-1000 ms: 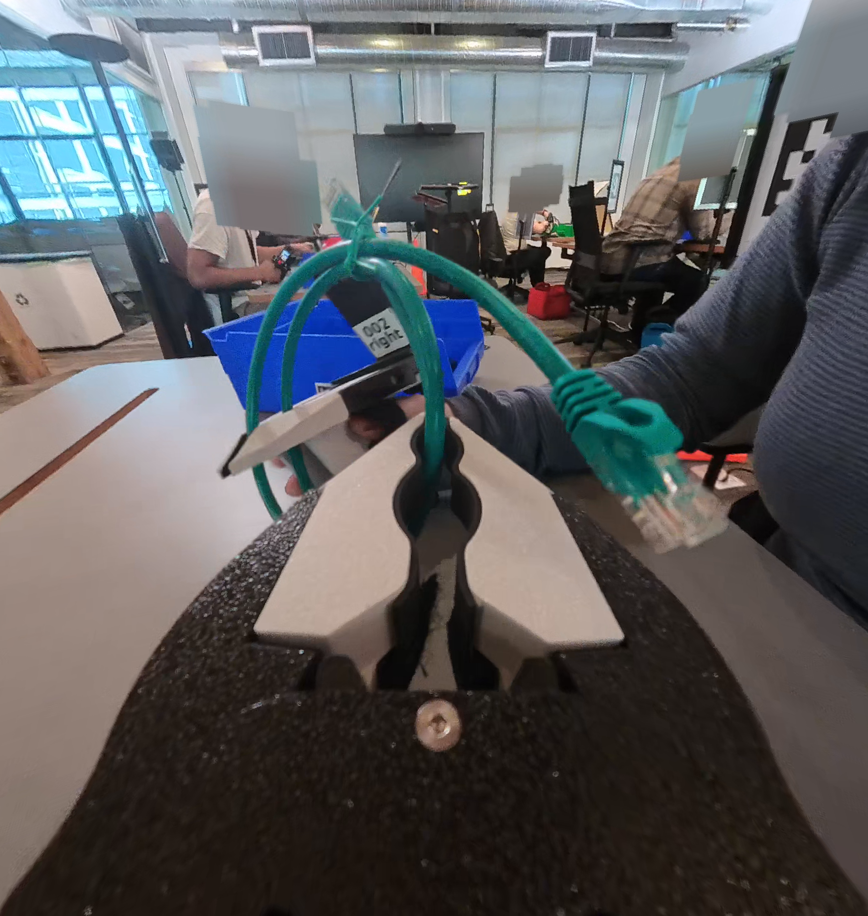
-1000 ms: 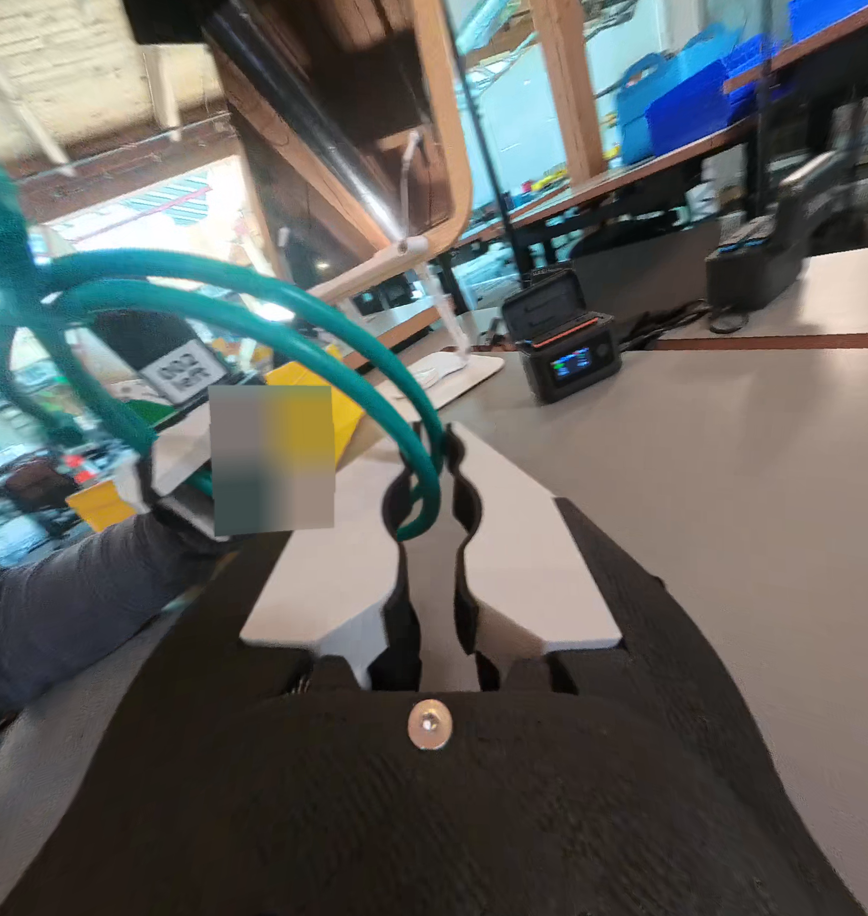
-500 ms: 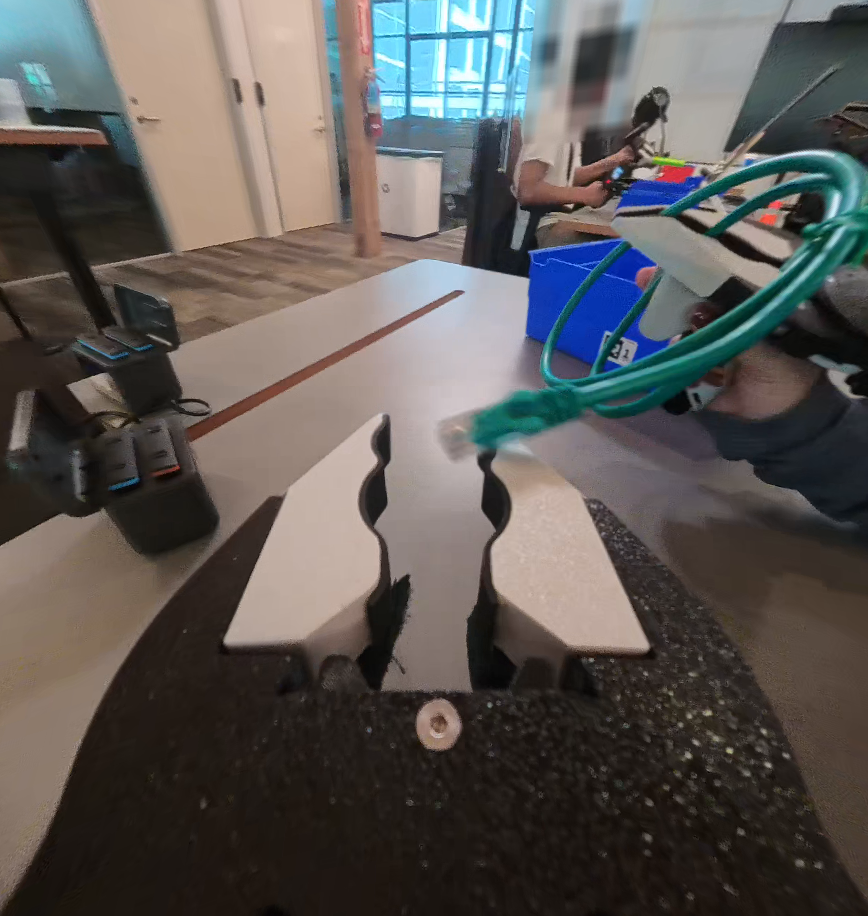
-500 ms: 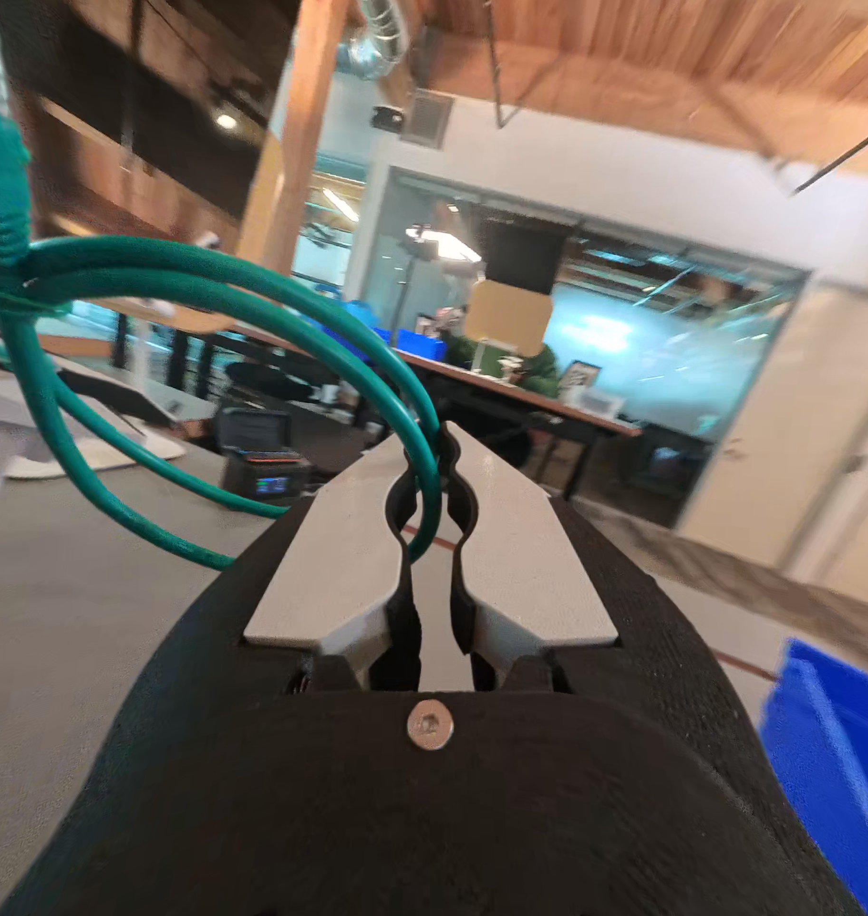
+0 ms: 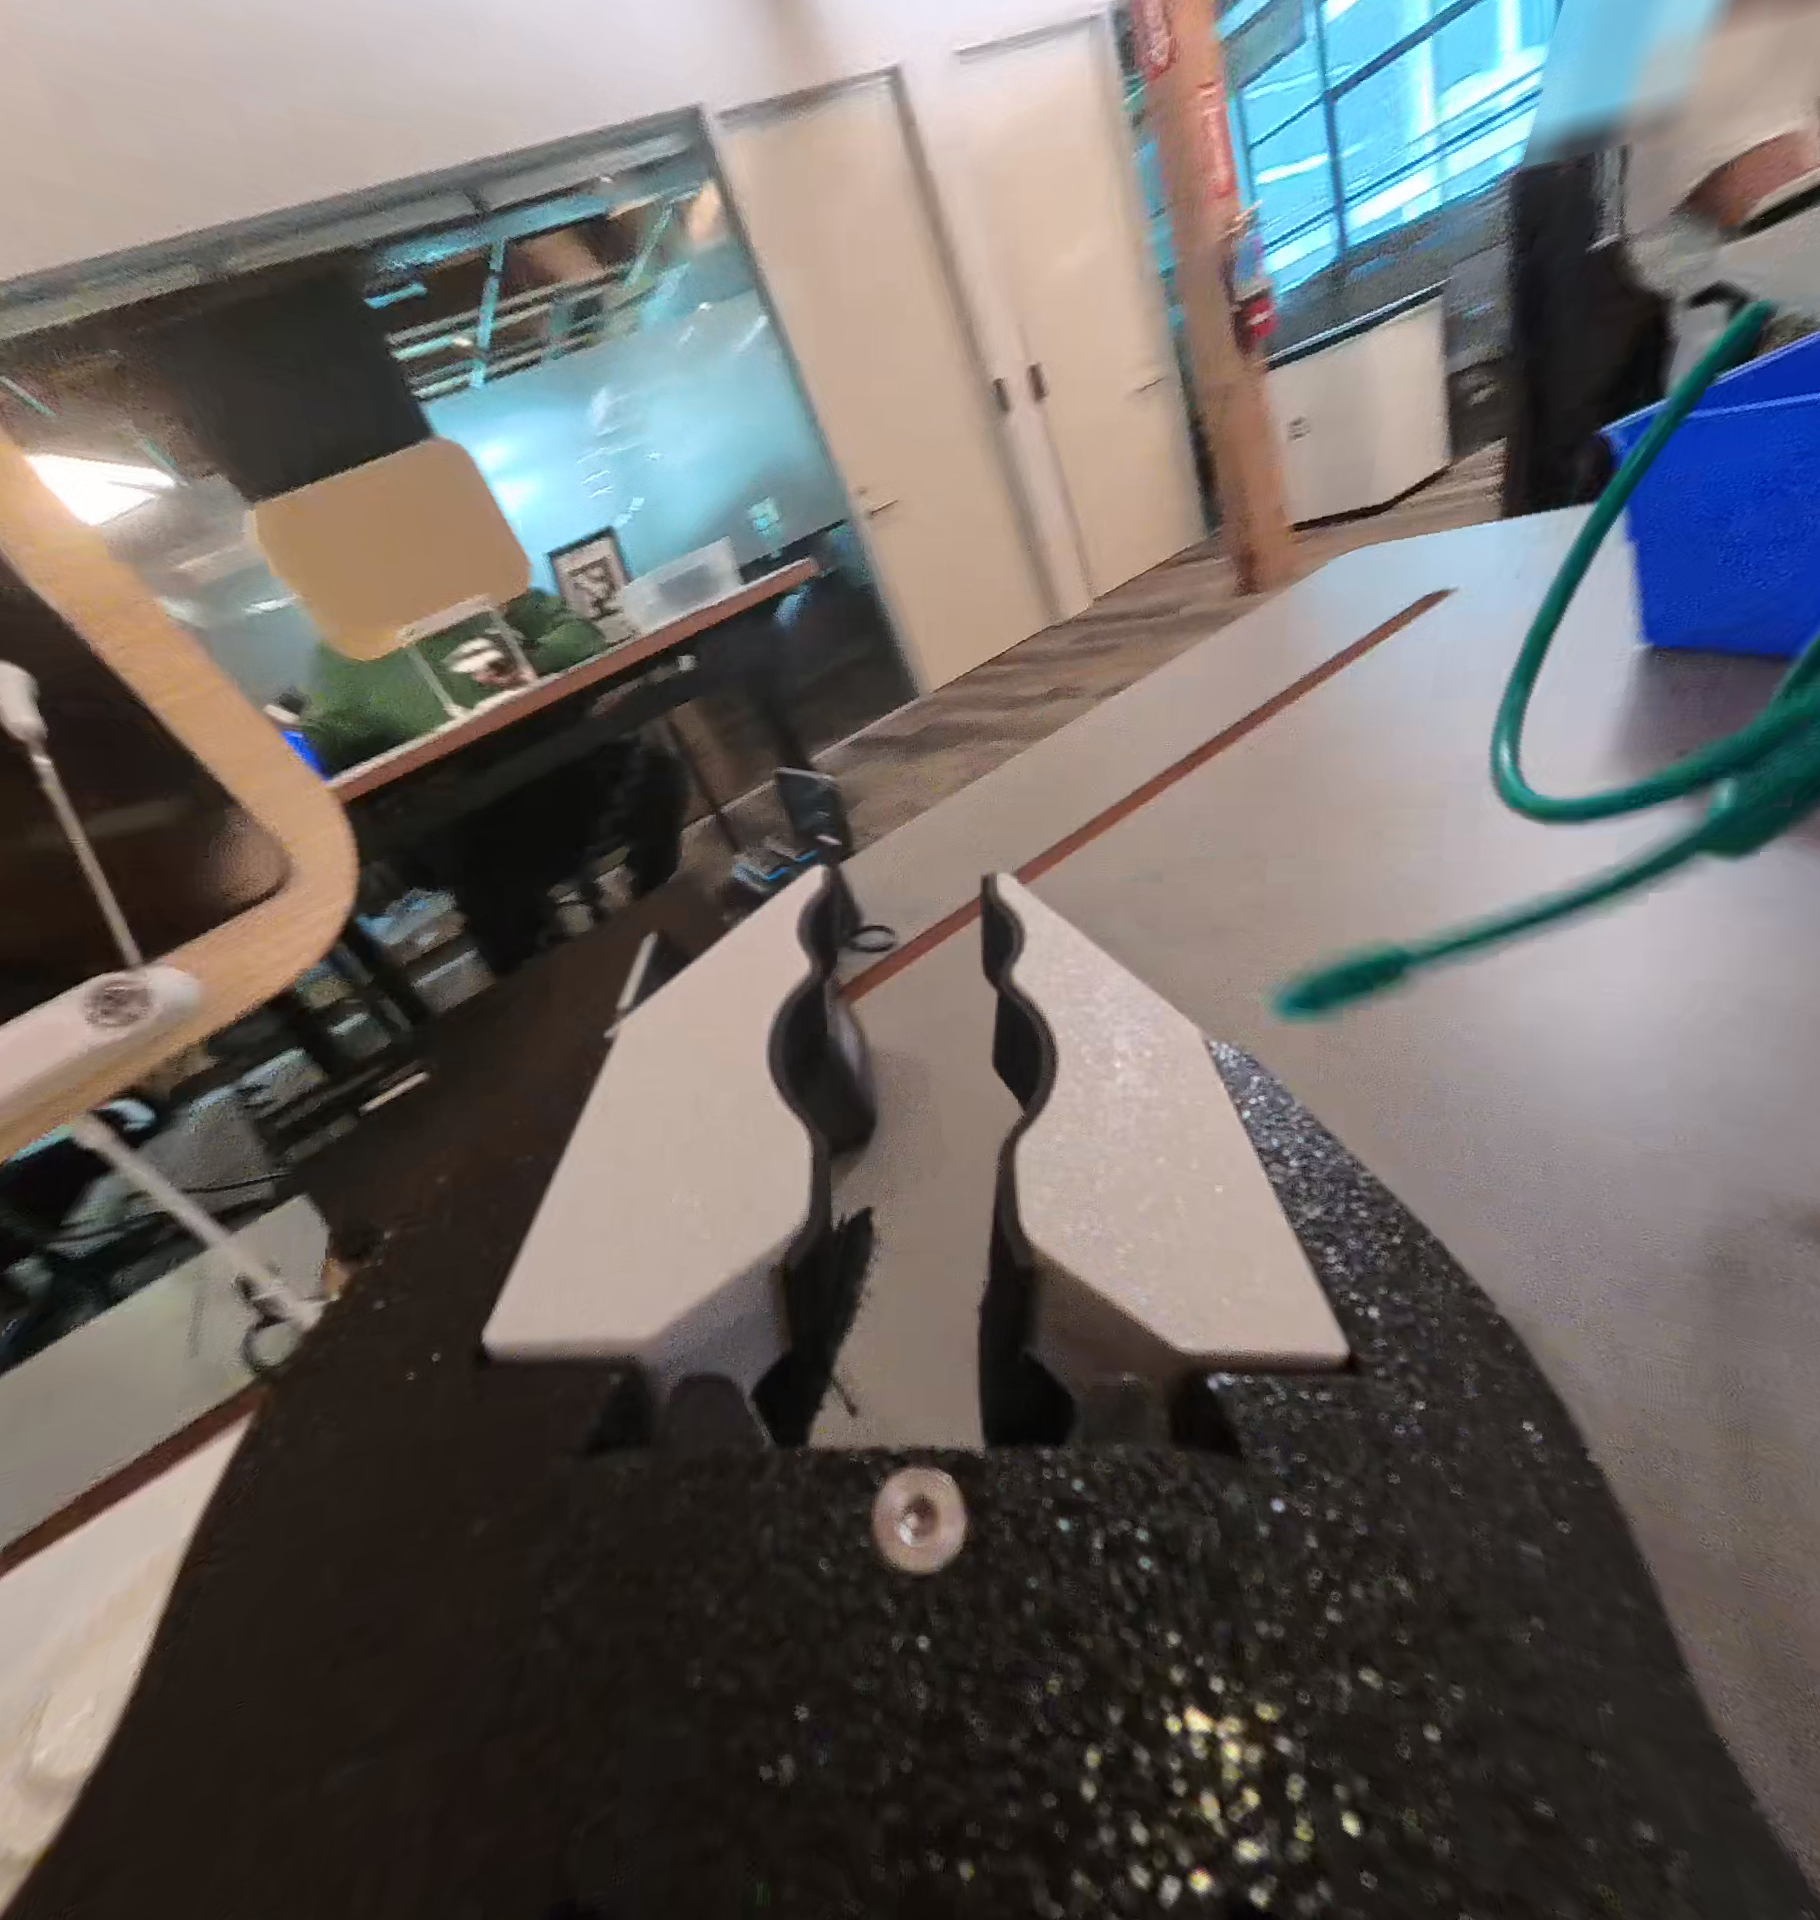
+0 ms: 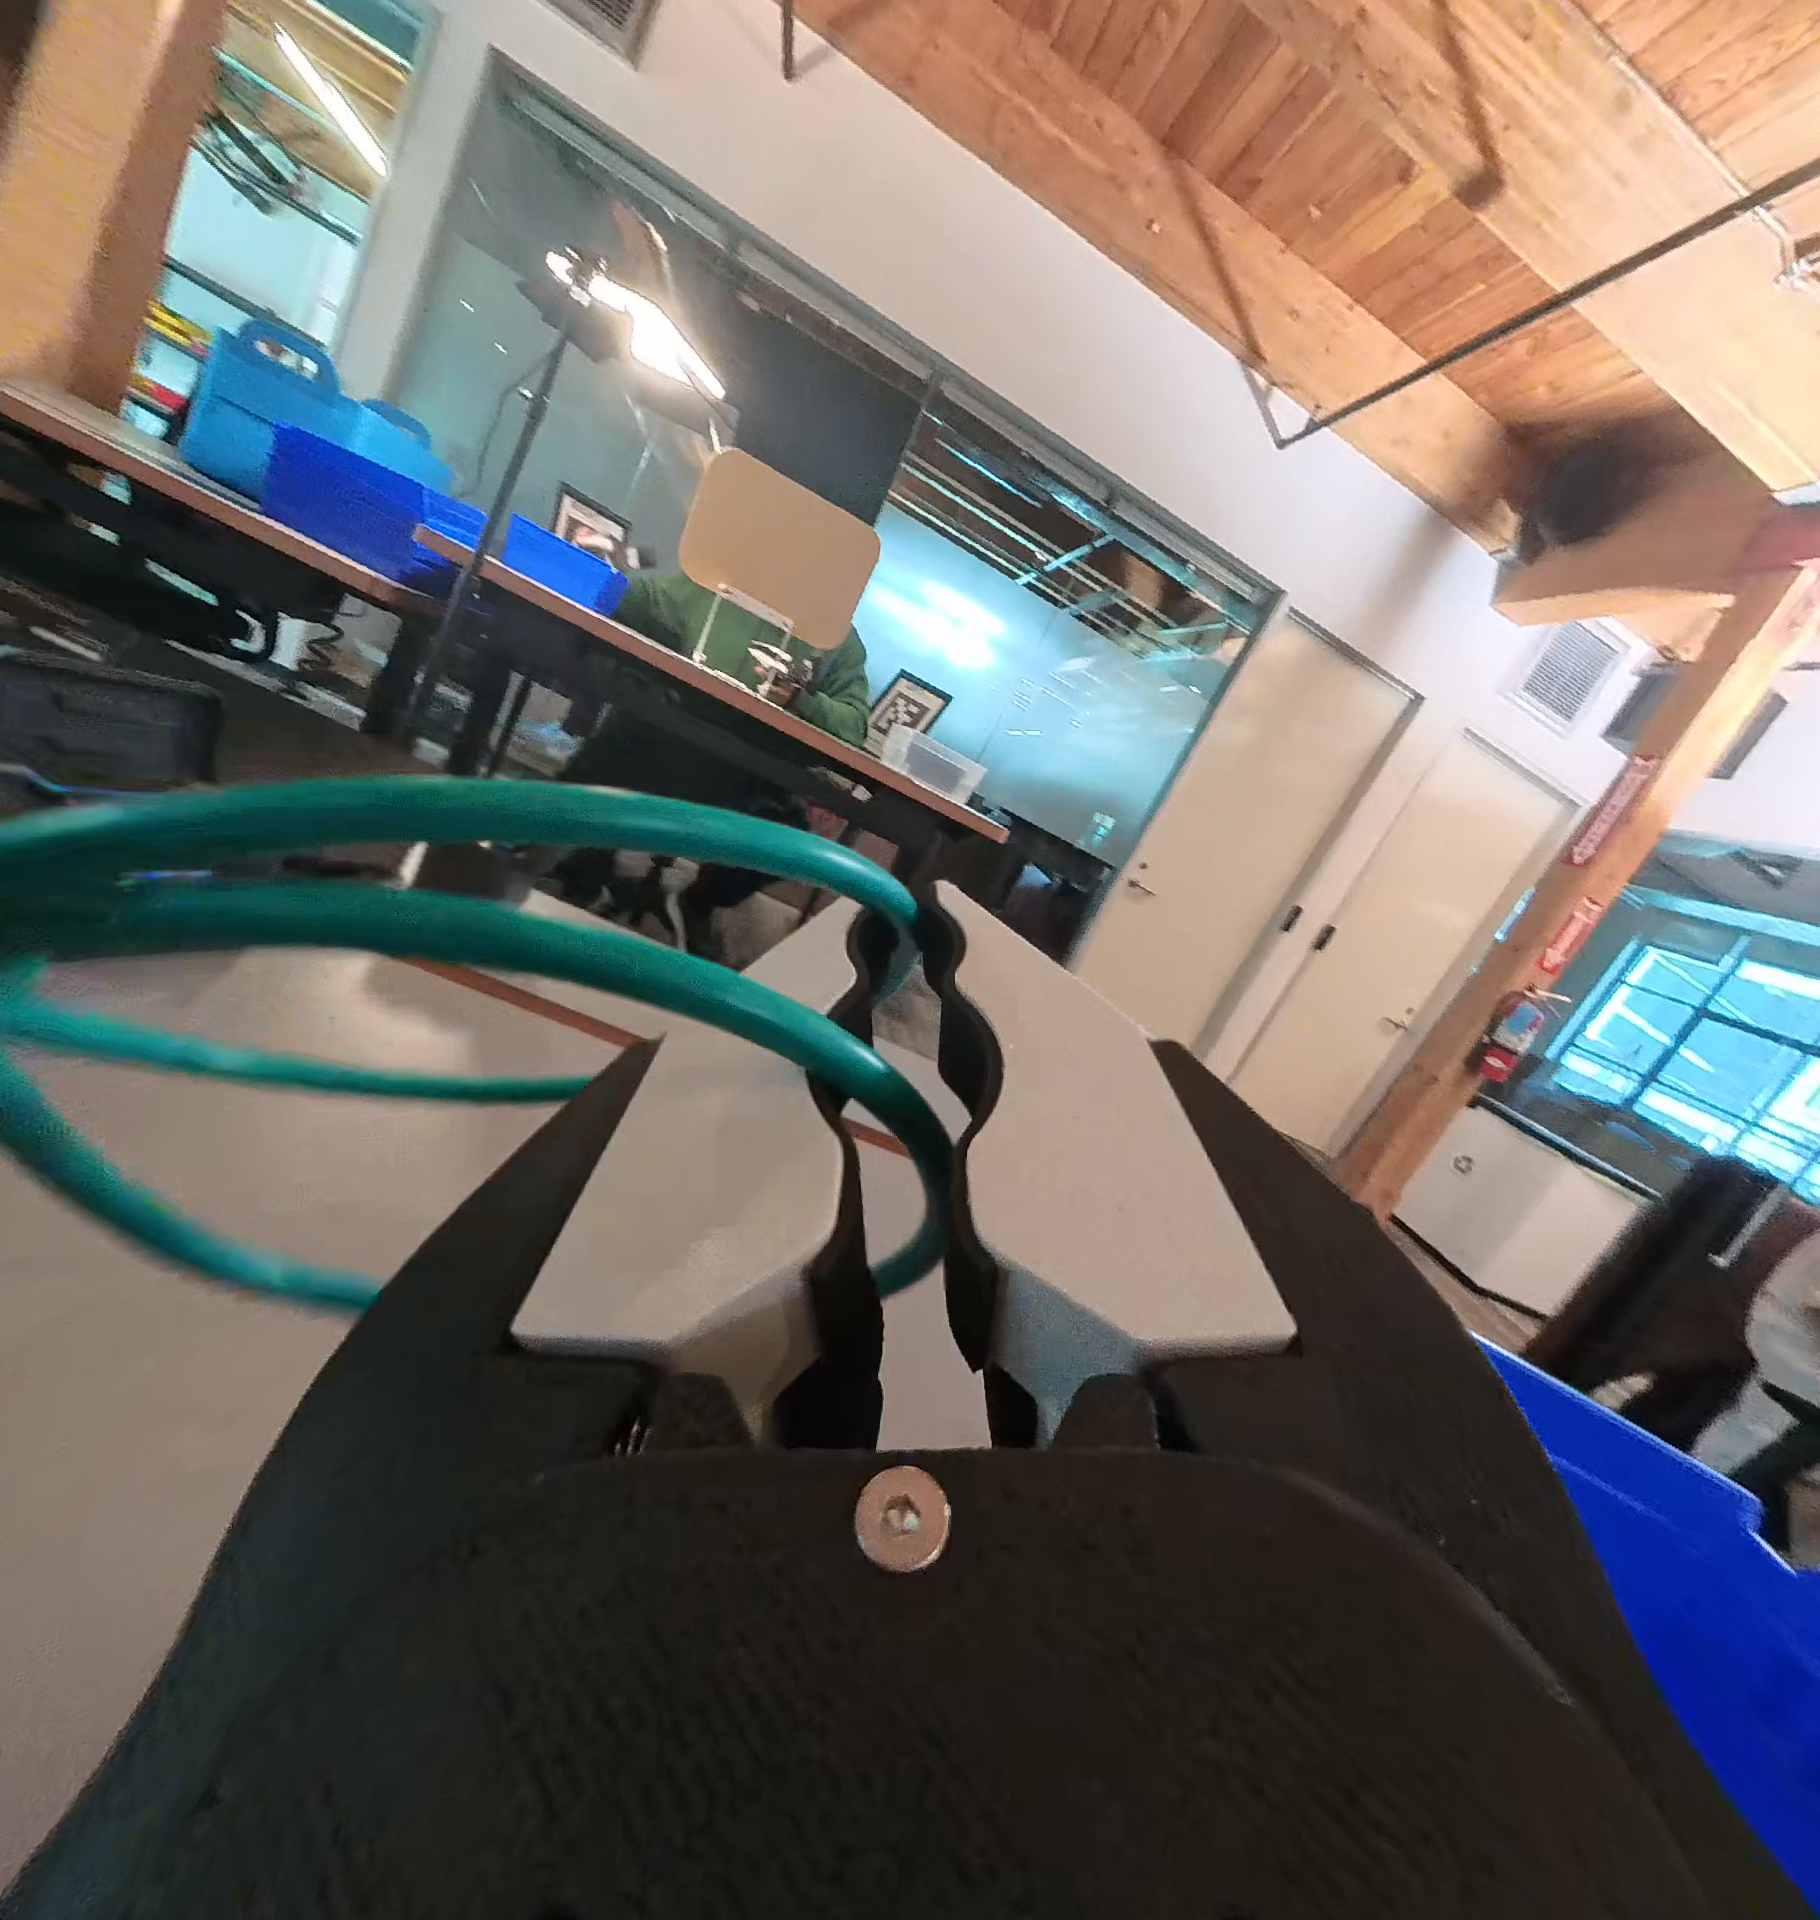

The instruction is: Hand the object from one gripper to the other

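Note:
The object is a coiled green network cable [image 6: 470, 935]. My right gripper [image 6: 927, 904] is shut on its loops, which pass between the fingers and arc out to the left above the grey table. In the left wrist view the same cable [image 5: 1612, 790] hangs at the right, clear of my left gripper, with one plug end [image 5: 1342, 982] dangling low over the table. My left gripper [image 5: 906, 894] is open and empty, its fingers spread over the table edge. The right gripper itself is out of the left wrist view.
A blue plastic bin [image 5: 1758, 520] stands on the grey table [image 5: 1405, 1039] at the right; its corner shows in the right wrist view [image 6: 1716, 1662]. A small black device [image 5: 818, 821] sits far on the table. A person sits at a far desk [image 6: 760, 665]. Tip to tip, the grippers are about 20 cm apart.
My left gripper let go of the cable, opened and swung away to the left. My right gripper keeps the cable and has carried it off to the right.

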Available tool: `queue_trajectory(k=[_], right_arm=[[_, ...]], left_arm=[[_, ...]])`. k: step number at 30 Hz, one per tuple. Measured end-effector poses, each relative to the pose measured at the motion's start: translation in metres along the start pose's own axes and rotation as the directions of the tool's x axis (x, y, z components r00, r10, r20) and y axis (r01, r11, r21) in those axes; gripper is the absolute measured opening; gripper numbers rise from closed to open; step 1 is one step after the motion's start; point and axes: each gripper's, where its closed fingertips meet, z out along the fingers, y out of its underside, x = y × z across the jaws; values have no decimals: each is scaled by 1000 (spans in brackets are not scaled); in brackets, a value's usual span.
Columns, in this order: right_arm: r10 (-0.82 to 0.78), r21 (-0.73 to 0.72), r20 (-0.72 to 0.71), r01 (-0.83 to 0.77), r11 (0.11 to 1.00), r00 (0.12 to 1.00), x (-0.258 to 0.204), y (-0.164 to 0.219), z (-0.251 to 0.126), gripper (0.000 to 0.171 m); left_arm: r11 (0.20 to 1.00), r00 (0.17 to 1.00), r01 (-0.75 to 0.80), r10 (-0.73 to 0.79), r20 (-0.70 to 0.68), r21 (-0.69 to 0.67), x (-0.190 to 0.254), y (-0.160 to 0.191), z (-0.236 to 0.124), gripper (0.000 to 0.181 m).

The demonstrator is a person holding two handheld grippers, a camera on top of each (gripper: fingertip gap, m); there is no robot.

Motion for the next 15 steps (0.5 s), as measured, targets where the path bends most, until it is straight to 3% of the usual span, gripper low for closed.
queue_trajectory(k=[3,5,7,10,12,15], right_arm=[[-32,-30,-25,32,999,999,5,7,2,3],[-20,-41,-19,19,999,1000,2,9,2,3],[-27,-47,-16,26,999,1000,-1,9,2,3],[-29,-42,7,29,999,1000,-9,7,1,3],[-30,-38,23,31,999,999,-16,4,0,3],[-43,-28,39,44,999,998,-24,1,-1,3]], left_arm=[[985,971,126,-98,-219,116,27,-20,-7,57],[966,905,165,-68,-421,198,60,-40,-21,76],[972,865,128,-11,-502,199,85,-45,-25,86],[983,822,74,36,-569,169,122,-45,-25,82],[983,783,18,100,-614,183,149,-44,-31,52],[974,786,-93,199,-585,206,169,-39,-30,40]])
